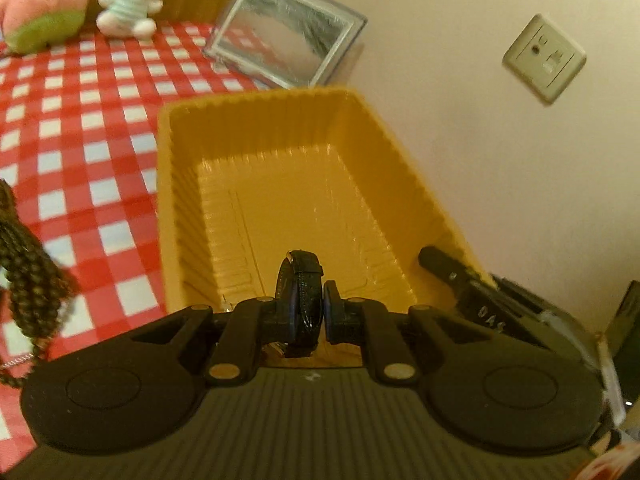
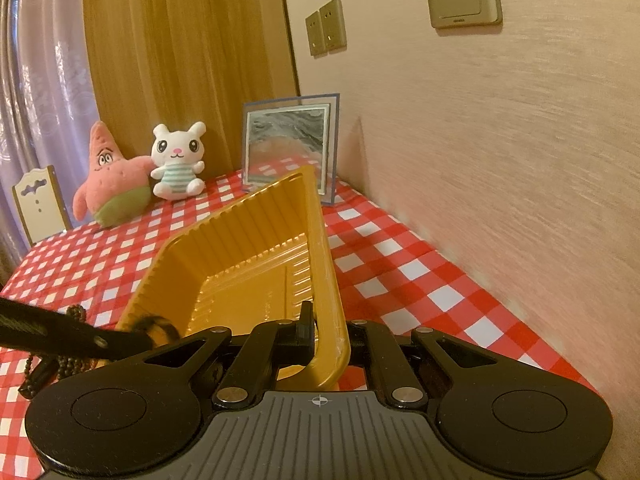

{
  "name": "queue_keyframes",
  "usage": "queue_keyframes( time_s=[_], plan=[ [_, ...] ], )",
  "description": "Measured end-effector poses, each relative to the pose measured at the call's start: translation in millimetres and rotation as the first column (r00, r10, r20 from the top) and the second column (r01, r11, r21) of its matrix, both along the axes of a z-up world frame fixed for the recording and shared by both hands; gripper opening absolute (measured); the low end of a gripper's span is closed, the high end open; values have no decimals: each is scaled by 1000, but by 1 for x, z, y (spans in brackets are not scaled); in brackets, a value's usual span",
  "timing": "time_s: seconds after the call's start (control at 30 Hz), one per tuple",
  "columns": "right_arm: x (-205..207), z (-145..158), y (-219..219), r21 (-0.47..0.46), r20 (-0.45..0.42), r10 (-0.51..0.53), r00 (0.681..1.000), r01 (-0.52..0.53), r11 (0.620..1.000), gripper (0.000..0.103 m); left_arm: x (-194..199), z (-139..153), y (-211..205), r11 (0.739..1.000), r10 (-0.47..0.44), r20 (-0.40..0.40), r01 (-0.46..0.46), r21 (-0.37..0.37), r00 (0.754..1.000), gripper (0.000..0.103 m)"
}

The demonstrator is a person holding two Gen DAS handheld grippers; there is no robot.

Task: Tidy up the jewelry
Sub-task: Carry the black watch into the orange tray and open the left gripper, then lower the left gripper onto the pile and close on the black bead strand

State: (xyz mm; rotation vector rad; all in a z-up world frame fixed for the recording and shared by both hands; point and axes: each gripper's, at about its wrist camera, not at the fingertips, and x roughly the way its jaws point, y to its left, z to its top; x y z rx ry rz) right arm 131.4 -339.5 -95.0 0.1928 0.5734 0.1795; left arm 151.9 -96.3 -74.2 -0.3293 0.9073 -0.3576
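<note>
A black watch [image 1: 305,280] with a leather strap stands on edge between the blue pads [image 1: 291,312] of my left gripper [image 1: 308,310], which is shut on it. It hangs over the near end of an empty yellow ribbed tray [image 1: 166,168]. My right gripper [image 2: 330,328] is shut on the tray [image 2: 320,248] at its right wall, and the tray looks tilted. One right finger [image 1: 440,264] shows at the tray's right rim in the left wrist view. In the right wrist view the left gripper's arm [image 2: 60,334] reaches in with the blurred watch [image 2: 160,326]. A brown bead necklace [image 1: 28,276] lies left of the tray.
The table wears a red and white checked cloth [image 1: 80,120]. A framed mirror [image 2: 288,148] leans at the back by the wall [image 2: 500,160] on the right. A pink star plush [image 2: 108,176] and a white bunny plush [image 2: 178,160] sit at the back left, near a small toy chair [image 2: 38,204].
</note>
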Motion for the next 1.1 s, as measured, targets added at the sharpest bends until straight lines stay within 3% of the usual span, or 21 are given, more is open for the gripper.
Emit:
queue_keyframes(
  time_s=[0.07,0.27,0.4,0.57,0.7,0.87,1.0,1.1],
  plan=[
    [0,0,0,-1,0,0,1000,0,1000,6,2,-5,-3,1000,3,-21,-3,-5,1000,11],
    [0,-1,-2,1,-5,-2,1000,2,1000,6,-1,13,9,998,13,17,-12,-64,1000,29],
    [-1,-1,-2,0,-3,0,1000,0,1000,6,-14,29,23,999,33,75,-30,-39,997,29],
    [-1,-1,-3,2,-4,-2,1000,2,1000,6,-40,33,61,990,134,99,-139,38,986,29],
    [0,-1,-4,2,-5,-2,1000,2,1000,6,-60,22,100,959,253,75,-260,115,965,29],
    [0,-1,-4,2,-5,-2,1000,2,1000,6,-81,5,144,897,385,44,-385,217,922,28],
    [0,-1,-4,2,-5,-3,1000,3,1000,6,-88,-5,164,863,445,27,-437,255,895,27],
    [0,-1,-4,1,-4,-2,1000,2,1000,6,-88,-10,168,854,456,23,-445,268,890,27]
  ],
)
